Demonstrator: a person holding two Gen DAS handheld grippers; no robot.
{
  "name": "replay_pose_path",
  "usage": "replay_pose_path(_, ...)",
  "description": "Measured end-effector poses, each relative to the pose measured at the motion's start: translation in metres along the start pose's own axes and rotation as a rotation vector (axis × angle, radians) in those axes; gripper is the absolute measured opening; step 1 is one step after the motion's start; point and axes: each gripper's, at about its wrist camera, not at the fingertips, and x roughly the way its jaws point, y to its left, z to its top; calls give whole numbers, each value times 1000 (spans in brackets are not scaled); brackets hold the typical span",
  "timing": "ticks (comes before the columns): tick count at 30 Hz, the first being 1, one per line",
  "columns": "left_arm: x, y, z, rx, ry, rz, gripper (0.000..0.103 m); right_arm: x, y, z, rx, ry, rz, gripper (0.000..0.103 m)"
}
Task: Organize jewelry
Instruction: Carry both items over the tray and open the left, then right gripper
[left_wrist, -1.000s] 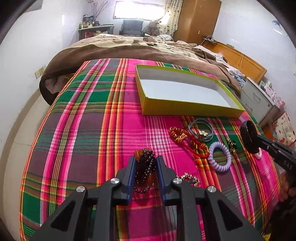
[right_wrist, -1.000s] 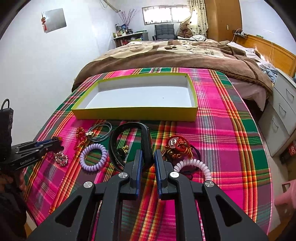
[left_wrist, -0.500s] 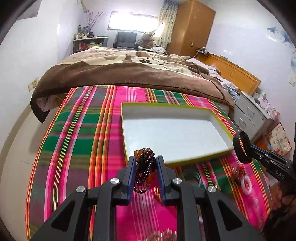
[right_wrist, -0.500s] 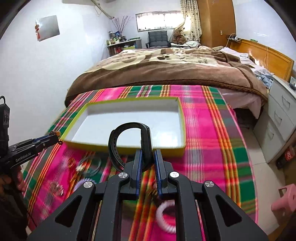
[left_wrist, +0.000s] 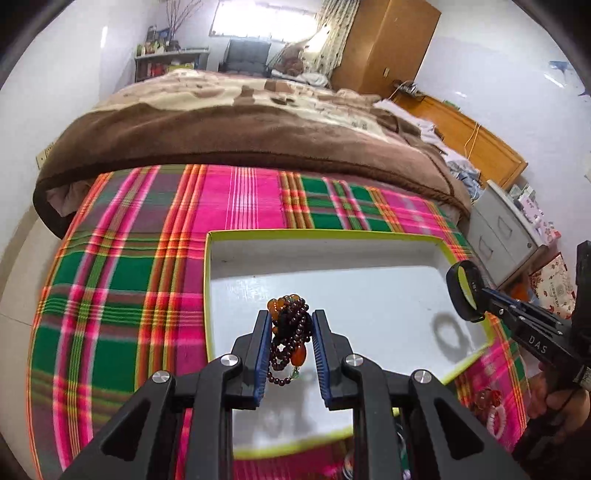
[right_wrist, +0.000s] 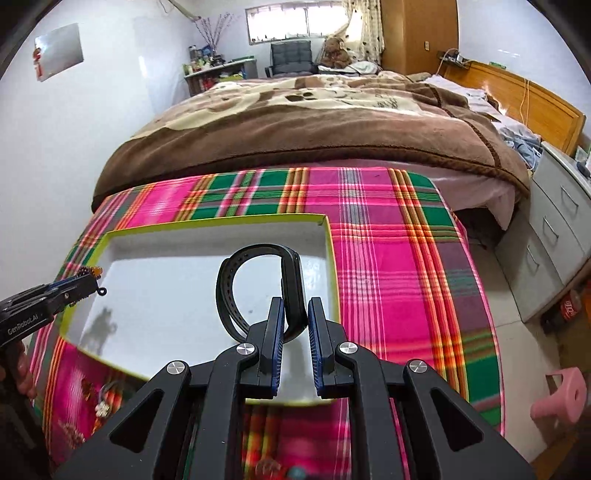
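Bedroom walls, a wooden wardrobe and a brown blanket are seen beyond the plaid cloth spread over the bed. On that cloth, directly beneath and ahead of both tongs, a shallow yellow-rimmed box with a white floor is laid out.

Left tongs are held over the box's near-left part, and a bunch of dark red and amber bead bracelets is gripped between the blue pads; a loop of beads is seen dangling below the pads, clear of the box floor. Its shadow is cast on the white floor beneath.

Right tongs are held over the box's near-right part, clenched on a black smart band: the band's thick body is pinched between the pads, and its perforated strap is curled up and round to the left of them. A ring-shaped shadow is thrown onto the box floor below it.

Each pair of tongs is caught in the other camera at the frame edge, level with its neighbour above the box. Behind the tongs, outside the box's near wall, other jewelry is left on the cloth, blurred; a white coil bracelet can be made out there.
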Motion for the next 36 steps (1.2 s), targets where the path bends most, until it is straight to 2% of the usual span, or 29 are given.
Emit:
replay_pose_path(9, 27, 13, 9, -25, 22, 27, 22, 30, 0, 11, -20, 50, -21, 13)
replay_pose_path(17, 34, 8, 11, 4, 28, 49, 22, 40, 2, 12, -30, 64, -31, 14)
replay_pose_path(27, 33, 8, 12, -15, 19, 38, 23, 40, 2, 12, -36, 54, -25, 14)
replay_pose_path(30, 28, 8, 9, -16, 10, 30, 29, 37, 3, 12, -30, 41, -13, 19)
replay_pose_path(32, 21, 6, 8, -8, -14, 17, 40, 32, 4, 11, -32, 26, -2, 21)
replay_pose_path(36, 3, 3, 3, -7, -46, -3, 41, 18, 7, 9, -32, -7, 14, 22)
